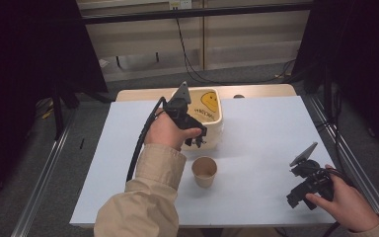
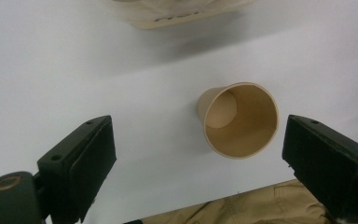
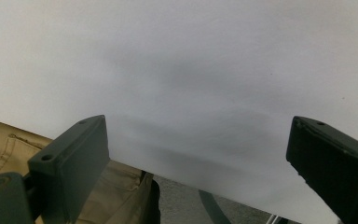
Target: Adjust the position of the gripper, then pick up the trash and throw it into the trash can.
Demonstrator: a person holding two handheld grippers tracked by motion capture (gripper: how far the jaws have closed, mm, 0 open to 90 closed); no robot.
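Observation:
A tan paper cup stands upright and empty on the white table cover; in the left gripper view the cup lies below and ahead of the jaws. My left gripper hovers above the table between the cup and a cream tub with a yellow smiley face, jaws wide apart and empty. My right gripper rests low near the table's front right corner, open, with only bare white cover between its jaws.
The cream tub's lower wall shows at the top of the left gripper view. A tan trouser leg lies under the table's front edge. Metal rails run along both sides of the table.

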